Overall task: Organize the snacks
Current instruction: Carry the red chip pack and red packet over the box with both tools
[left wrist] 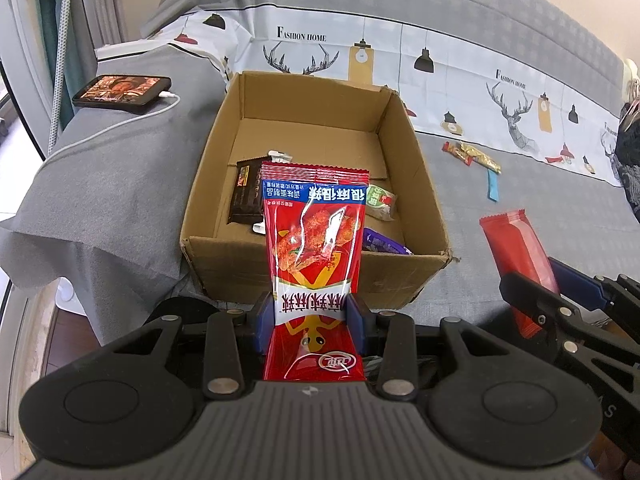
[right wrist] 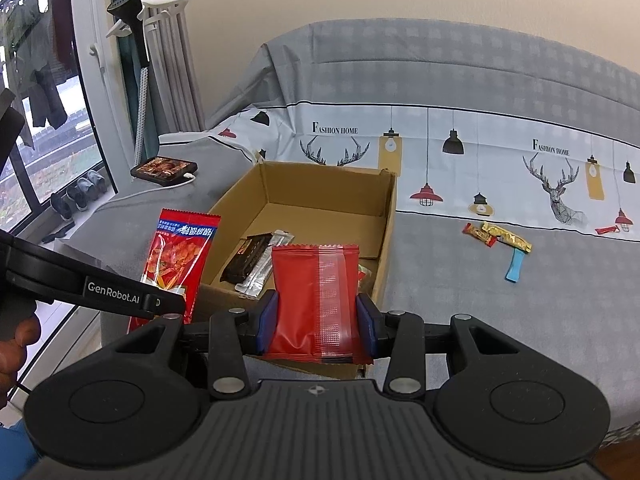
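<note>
Here, both packets hang just short of the cardboard box (left wrist: 224, 152) on the bed: the left gripper (left wrist: 311, 322) clamps a printed red snack bag (left wrist: 314, 236), the right gripper (right wrist: 317, 320) a plain red pouch (right wrist: 314, 292). Next, seemingly, each must carry forward over the near wall and release.

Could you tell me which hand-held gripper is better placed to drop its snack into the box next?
Probably the right. The right hand-held gripper holds its plain red packet over the box near corner, while the left hand-held gripper holds its printed packet outside the front wall.
</note>
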Available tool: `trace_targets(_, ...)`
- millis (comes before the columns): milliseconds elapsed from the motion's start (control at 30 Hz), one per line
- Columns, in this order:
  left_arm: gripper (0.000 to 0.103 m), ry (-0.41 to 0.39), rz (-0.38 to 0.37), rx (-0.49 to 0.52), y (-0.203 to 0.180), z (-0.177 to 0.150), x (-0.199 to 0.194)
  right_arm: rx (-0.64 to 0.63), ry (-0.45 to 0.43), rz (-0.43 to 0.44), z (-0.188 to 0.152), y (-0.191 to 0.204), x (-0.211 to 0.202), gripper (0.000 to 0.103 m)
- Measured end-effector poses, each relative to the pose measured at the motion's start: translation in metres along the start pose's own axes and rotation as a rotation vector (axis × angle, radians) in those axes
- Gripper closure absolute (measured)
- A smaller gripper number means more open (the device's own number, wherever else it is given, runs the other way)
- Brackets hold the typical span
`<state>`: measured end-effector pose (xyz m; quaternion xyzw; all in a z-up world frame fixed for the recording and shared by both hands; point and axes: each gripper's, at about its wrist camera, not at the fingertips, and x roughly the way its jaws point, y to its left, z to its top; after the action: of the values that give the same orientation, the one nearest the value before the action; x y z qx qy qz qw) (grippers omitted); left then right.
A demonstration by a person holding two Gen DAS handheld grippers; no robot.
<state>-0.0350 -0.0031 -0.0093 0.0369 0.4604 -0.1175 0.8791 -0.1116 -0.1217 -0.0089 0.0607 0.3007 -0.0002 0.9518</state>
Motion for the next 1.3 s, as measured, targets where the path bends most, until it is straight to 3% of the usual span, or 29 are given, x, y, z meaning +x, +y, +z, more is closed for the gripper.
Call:
trace_targets(733, 0.060, 0.002, 0.009, -0.034, 0.011, 0.013, 0.013, 0.027, 0.021, -0.016, 0.013, 0.000, 0.021, 0.060)
trace_targets(1300, 0.060, 0.009, 0.016, -0.066, 0.031, 0.074, 0.056, 0.013, 0.063, -0.004, 0.039, -0.003, 0.083, 0.059)
